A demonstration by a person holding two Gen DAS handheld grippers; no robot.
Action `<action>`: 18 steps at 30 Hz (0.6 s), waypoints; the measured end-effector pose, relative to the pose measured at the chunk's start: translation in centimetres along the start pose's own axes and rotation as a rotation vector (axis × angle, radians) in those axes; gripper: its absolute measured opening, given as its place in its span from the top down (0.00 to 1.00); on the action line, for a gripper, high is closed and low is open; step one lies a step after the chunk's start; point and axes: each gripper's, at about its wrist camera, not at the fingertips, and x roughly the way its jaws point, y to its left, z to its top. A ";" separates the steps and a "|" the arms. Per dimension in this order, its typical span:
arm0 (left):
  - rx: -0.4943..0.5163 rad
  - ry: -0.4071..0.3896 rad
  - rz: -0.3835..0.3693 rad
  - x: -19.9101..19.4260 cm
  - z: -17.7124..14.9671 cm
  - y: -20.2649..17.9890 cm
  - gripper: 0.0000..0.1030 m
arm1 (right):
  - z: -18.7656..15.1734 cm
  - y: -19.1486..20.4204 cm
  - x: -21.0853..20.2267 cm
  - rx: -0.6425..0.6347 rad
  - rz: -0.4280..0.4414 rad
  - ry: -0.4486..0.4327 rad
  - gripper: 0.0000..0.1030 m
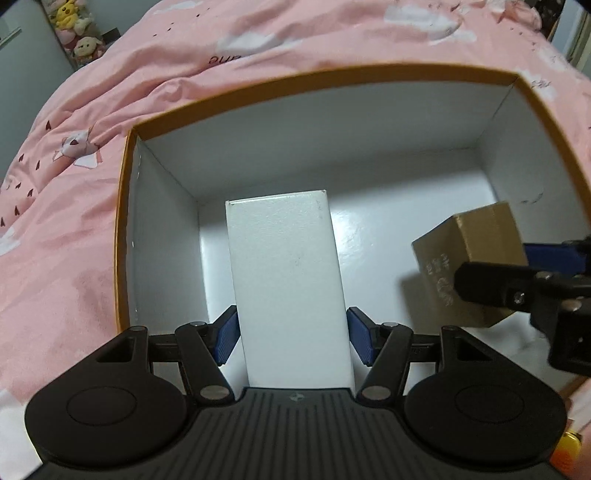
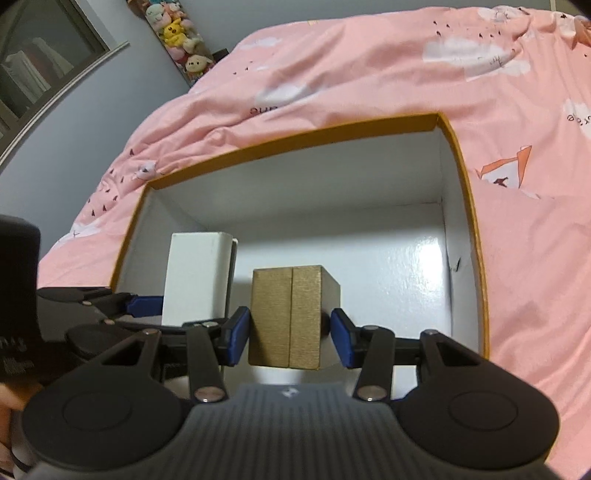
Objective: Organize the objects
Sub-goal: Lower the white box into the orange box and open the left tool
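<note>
A large open box with an orange rim (image 1: 332, 75) and a white inside lies on the bed. My left gripper (image 1: 291, 332) is shut on a tall white box (image 1: 288, 288), blue pads pressing on its two sides, over the left half of the inside. In the right wrist view, my right gripper (image 2: 289, 334) is shut on a gold box (image 2: 284, 317) and holds it above the glossy floor. The gold box (image 1: 465, 254) and the right gripper's fingers (image 1: 495, 286) appear at the right of the left wrist view. To the left of the gold box stands the white box (image 2: 199, 277). Both boxes' lower ends are hidden.
A rumpled pink duvet (image 1: 258, 55) surrounds the big box (image 2: 295, 142) on all sides. Plush toys (image 2: 177, 33) and a grey wall with a shelf window (image 2: 44, 66) lie beyond the bed. A yellow-orange thing (image 1: 565, 450) peeks in at the lower right.
</note>
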 end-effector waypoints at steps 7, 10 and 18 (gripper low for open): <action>0.040 0.021 0.084 1.8 -0.5 -0.4 0.31 | 0.5 0.7 1.3 -0.010 -0.007 0.033 0.52; 0.059 0.022 0.110 2.2 -0.6 -0.8 0.29 | 0.5 1.0 1.7 -0.012 -0.014 0.039 0.52; 0.054 0.010 0.101 2.2 -0.7 -1.3 0.27 | 0.3 1.2 1.7 -0.018 -0.029 0.057 0.52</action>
